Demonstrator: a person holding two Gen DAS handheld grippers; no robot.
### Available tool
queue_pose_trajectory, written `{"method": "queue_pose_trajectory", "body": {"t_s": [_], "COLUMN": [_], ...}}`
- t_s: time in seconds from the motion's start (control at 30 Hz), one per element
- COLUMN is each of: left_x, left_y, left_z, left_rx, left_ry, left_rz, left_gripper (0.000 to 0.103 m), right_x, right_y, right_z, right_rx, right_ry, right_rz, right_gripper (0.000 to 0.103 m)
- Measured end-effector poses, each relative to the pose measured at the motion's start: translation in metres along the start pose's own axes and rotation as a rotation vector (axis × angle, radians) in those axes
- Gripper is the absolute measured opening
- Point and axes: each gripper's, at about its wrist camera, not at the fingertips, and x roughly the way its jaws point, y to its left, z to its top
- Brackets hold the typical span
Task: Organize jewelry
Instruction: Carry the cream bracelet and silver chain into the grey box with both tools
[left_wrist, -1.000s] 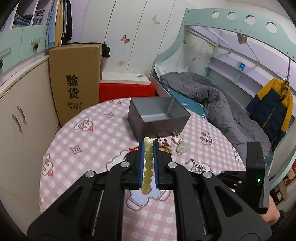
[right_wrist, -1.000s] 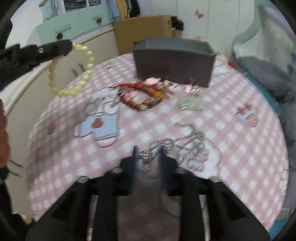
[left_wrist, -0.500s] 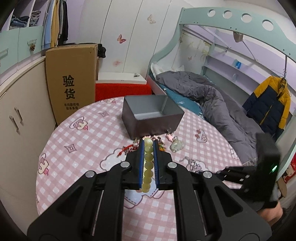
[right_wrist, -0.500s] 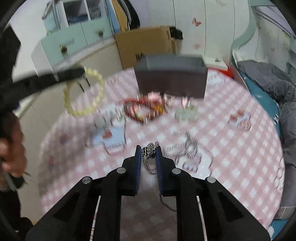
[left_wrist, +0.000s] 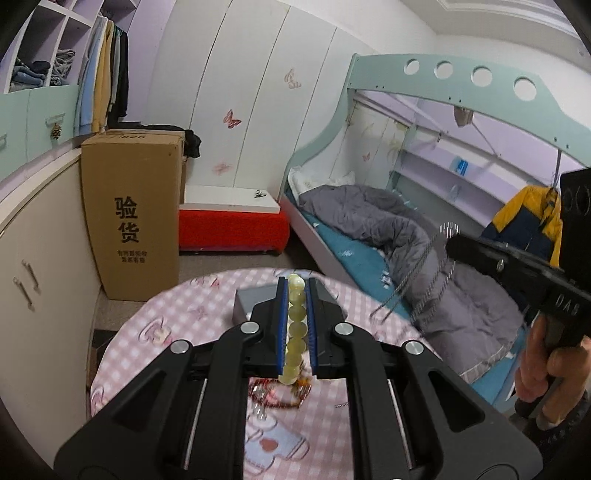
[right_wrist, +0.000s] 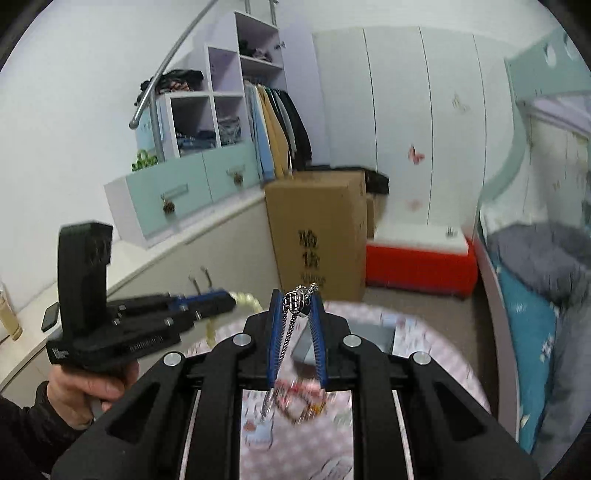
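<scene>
since earlier: i am raising both grippers clear of the pink checked table (left_wrist: 173, 314), grey box (right_wrist: 373, 334) now low ahead.
left gripper (left_wrist: 295, 295): clamping the yellow-green bead bracelet (left_wrist: 295, 325); smooth beads, likely slippery.
right gripper (right_wrist: 297, 297): pinching the silver chain necklace (right_wrist: 297, 299) at its bunched knot; limp, swinging.

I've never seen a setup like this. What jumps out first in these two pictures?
Probably the two black grippers, each holding jewelry above a round table with a pink checked cloth. The left gripper is shut on a pale green bead bracelet, and the right gripper pinches a silver chain that dangles below it. Behind them stand a tall cardboard box and a bed with a grey quilt.
</scene>
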Motion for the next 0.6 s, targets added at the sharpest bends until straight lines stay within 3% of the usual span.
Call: {"method": "queue_pose_trajectory", "body": {"t_s": [0.27, 0.47, 0.6], "left_x": [0.048, 0.096, 0.133], "left_y": [0.002, 0.004, 0.015], "left_z": [0.034, 0.039, 0.024], "left_rx": [-0.040, -0.056, -0.107], "left_ry": [0.054, 0.131, 0.212], "left_rz": [-0.028, -0.025, -0.020], "left_gripper": [0.009, 0.009, 0.011], "right_x": [0.030, 0.078, 0.121], "right_y": [-0.028, -0.060, -0.084], "right_z": [0.044, 0.037, 0.010], "right_rx": [0.018, 0.092, 0.168], "right_ry": [0.003, 0.089, 0.199], "right_rz": [-0.003, -0.003, -0.002], "right_gripper": [0.013, 0.014, 0.015]}}
